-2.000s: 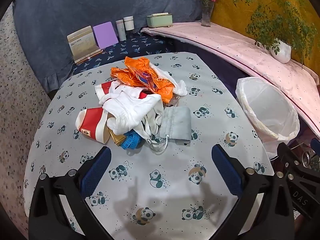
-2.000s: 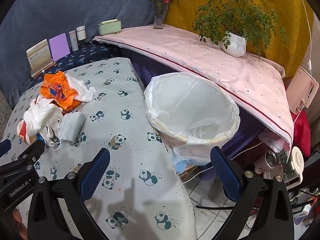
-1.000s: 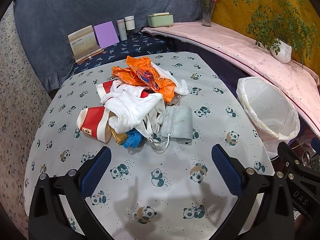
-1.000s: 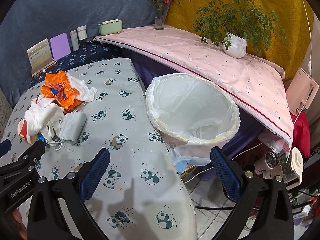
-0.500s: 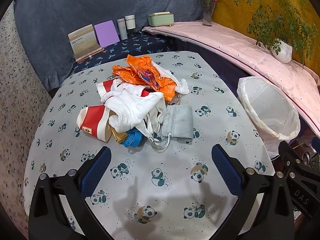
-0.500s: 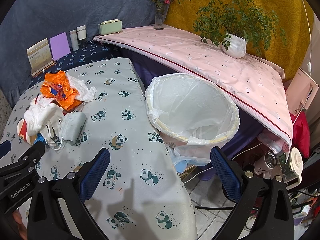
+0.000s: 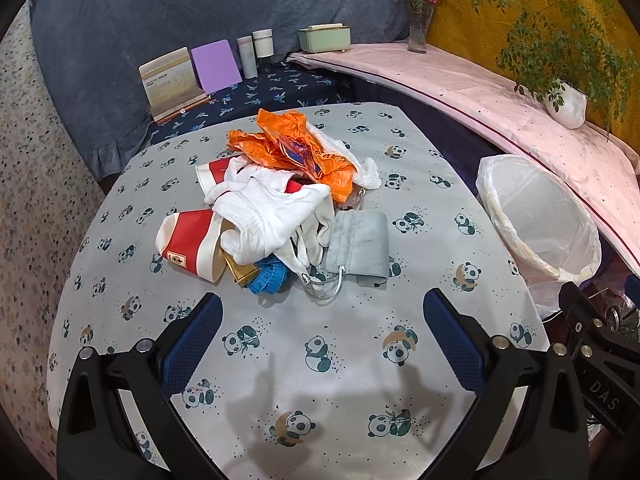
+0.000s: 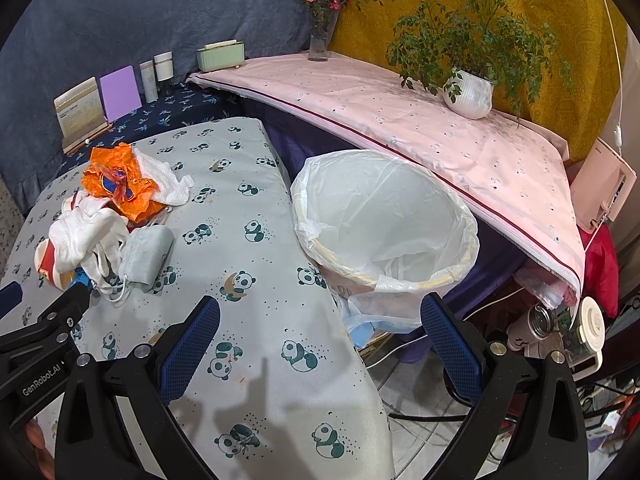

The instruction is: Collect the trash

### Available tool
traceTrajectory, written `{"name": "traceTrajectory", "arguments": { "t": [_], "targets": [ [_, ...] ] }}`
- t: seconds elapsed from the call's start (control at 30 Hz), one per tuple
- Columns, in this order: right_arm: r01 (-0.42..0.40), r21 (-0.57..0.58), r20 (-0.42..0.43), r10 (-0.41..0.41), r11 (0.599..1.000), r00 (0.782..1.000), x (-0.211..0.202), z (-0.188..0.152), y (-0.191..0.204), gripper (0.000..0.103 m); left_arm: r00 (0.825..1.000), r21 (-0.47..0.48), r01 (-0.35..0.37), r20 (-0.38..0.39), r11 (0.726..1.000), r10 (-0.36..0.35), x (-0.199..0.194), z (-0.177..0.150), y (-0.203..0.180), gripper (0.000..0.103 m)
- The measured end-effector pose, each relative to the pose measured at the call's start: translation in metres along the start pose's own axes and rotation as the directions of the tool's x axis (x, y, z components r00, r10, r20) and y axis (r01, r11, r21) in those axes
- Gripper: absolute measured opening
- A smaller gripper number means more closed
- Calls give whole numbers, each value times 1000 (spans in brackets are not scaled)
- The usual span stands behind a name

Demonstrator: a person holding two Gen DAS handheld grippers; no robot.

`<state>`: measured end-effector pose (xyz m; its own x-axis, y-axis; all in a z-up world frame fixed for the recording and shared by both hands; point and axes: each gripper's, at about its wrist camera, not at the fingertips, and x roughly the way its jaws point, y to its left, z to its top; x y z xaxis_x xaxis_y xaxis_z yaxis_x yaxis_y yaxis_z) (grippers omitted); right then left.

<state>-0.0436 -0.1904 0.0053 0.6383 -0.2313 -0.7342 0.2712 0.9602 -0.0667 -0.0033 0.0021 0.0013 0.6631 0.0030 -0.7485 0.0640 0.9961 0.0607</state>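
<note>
A heap of trash lies mid-table: an orange plastic bag (image 7: 294, 148) at the back, white cloth gloves (image 7: 268, 212), a red and white paper cup (image 7: 188, 242), a blue tape measure (image 7: 270, 278) and a grey face mask (image 7: 360, 244). My left gripper (image 7: 320, 340) hovers open just in front of the heap, nothing between its fingers. The bin (image 7: 536, 216) with a white liner stands right of the table. In the right wrist view my right gripper (image 8: 320, 340) is open over the table's right edge, before the bin (image 8: 384, 216); the mask (image 8: 146, 252) and orange bag (image 8: 120, 182) lie left.
The table wears a panda-print cloth (image 7: 320, 360). Behind it a dark shelf holds a card stand (image 7: 170, 80), a purple card (image 7: 214, 64) and two bottles (image 7: 256, 54). A pink-covered ledge (image 8: 400, 120) carries a potted plant (image 8: 468, 92) and a vase (image 8: 320, 40). Clutter lies on the floor (image 8: 568, 328).
Both grippers stay open and almost still; the left view has drifted very slightly, so the heap sits a touch further right and lower. Nothing was picked up.
</note>
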Motion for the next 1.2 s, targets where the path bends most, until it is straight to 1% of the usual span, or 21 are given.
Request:
{"name": "traceTrajectory", "arguments": {
  "t": [1.2],
  "targets": [
    [16,6,32,-16,1000,999,-8,4,2,96,1000,7,-7,11,1000,7,-4,2,2,96]
  ]
}}
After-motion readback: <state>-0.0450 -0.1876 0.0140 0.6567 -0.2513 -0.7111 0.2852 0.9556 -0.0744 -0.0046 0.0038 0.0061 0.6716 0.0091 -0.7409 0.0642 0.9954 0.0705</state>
